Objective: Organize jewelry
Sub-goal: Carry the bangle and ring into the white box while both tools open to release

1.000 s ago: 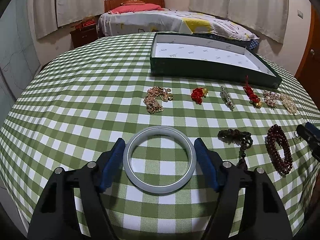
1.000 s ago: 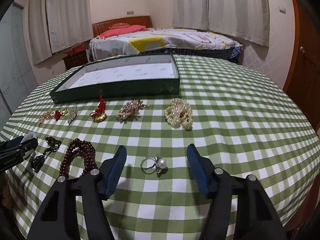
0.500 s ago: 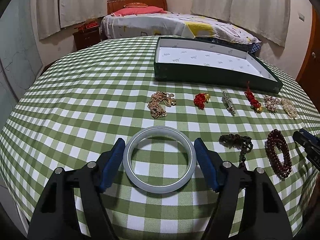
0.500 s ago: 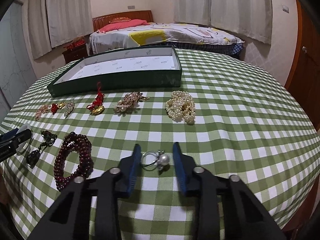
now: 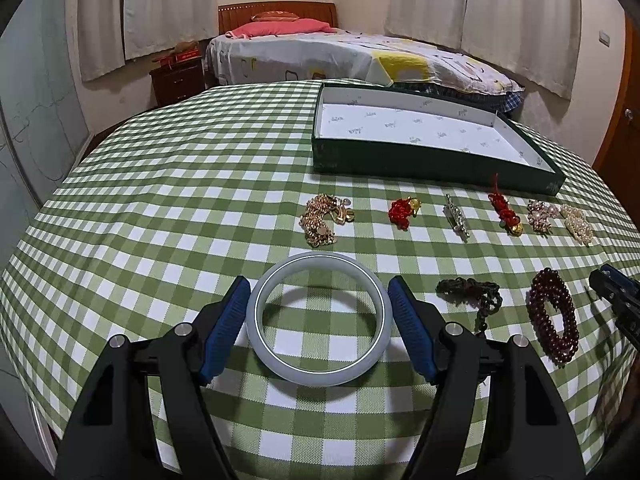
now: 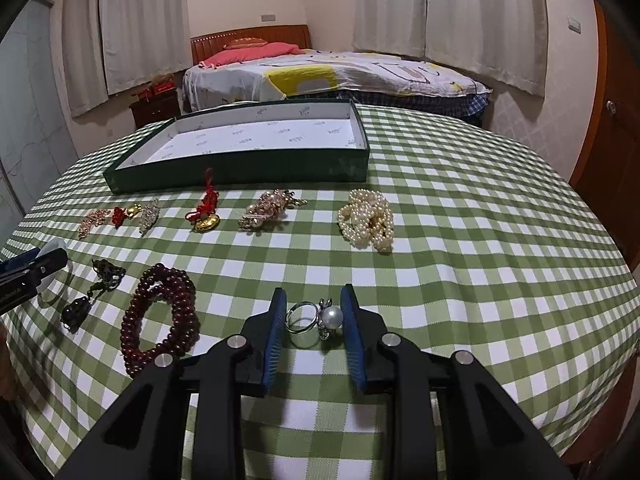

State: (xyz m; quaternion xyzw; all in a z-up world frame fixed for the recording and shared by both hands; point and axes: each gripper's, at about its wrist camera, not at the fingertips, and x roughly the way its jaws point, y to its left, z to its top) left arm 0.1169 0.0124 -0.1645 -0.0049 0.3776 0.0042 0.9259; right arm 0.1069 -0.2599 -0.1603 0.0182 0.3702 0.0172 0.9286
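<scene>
Gripping the pearl ring point(image 6: 316, 317) between its blue pads, my right gripper point(image 6: 314, 326) has just been closing and now stands narrow, the band touching one pad and the pearl against the other. My left gripper point(image 5: 318, 322) spans the pale jade bangle point(image 5: 319, 322), its pads pressed to the bangle's two sides, and the bangle's shadow lies on the checked tablecloth point(image 5: 160, 208) beneath it. Between my two grippers lie the dark red bead bracelet point(image 6: 160, 316) and a dark knotted cord charm point(image 5: 472, 294). Farther ahead runs a row of small pieces, from the gold chain point(image 5: 322, 220) beyond my left gripper to the pearl strand point(image 6: 368, 222) beyond my right. Past that row sits the green box point(image 6: 240, 170), open, its white lining bare.
</scene>
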